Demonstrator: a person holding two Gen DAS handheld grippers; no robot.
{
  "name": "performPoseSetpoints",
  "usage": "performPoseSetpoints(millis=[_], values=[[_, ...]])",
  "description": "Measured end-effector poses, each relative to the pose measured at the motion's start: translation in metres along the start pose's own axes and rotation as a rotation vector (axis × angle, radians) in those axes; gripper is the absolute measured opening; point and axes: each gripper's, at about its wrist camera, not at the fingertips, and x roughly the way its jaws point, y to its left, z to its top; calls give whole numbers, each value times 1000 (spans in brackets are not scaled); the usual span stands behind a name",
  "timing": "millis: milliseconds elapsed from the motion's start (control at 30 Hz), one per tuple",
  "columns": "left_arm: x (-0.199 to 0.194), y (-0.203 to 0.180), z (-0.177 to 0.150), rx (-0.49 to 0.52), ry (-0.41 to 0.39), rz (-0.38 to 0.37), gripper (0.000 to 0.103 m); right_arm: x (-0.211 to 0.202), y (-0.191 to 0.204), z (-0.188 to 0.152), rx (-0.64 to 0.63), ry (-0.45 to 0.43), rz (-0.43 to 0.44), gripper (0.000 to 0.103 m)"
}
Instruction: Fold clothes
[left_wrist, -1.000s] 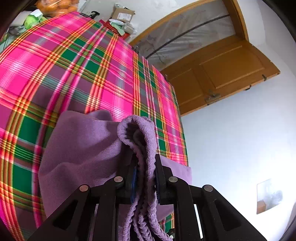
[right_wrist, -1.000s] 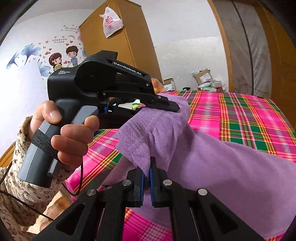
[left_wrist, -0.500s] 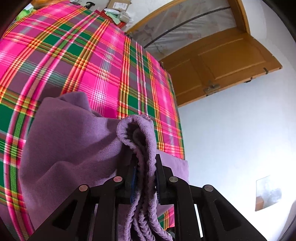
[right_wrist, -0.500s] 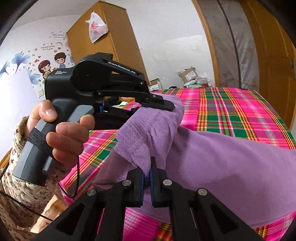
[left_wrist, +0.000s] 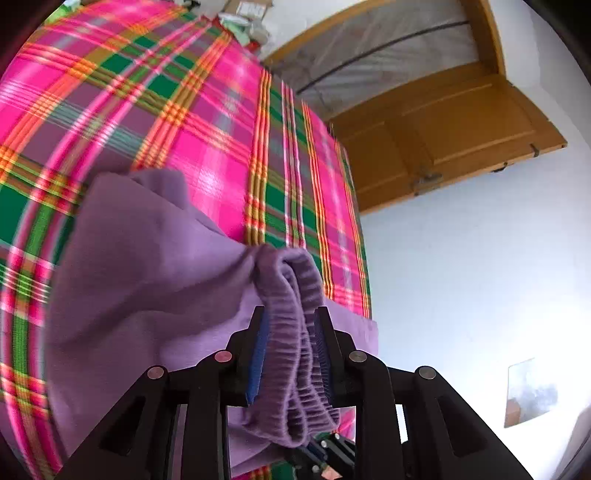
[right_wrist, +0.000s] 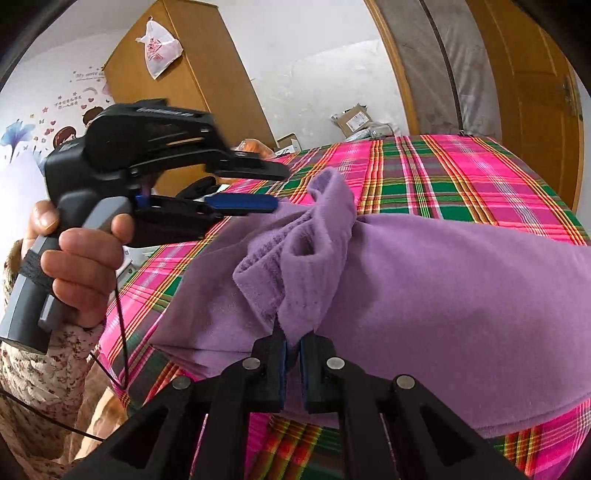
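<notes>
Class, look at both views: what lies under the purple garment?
The purple garment lies on a pink plaid cloth, which shows on all sides of it. What the plaid cloth itself covers cannot be seen, nor whether anything sits beneath the garment's middle.

opened the left gripper (right_wrist: 255, 188) and drew it back off the purple garment (right_wrist: 424, 288), leaving the ribbed hem (left_wrist: 295, 332) loose between the spread fingers (left_wrist: 258, 347) instead of pinched, with the bunched fold slumped lower onto the plaid cloth (left_wrist: 207, 122).
</notes>
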Motion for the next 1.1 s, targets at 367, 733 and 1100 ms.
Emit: performPoseSetpoints(millis=[367,733,1100], values=[[-45,58,-13,-109,-92,44,26,-4,-24,-11,91,41,-43,20],[-63,93,-28,-166,-123,62,26,-38,-54,3,217,-81,-80,28],[-67,104,-36,-172,-111,44,26,7,-20,25,117,64,-9,38]])
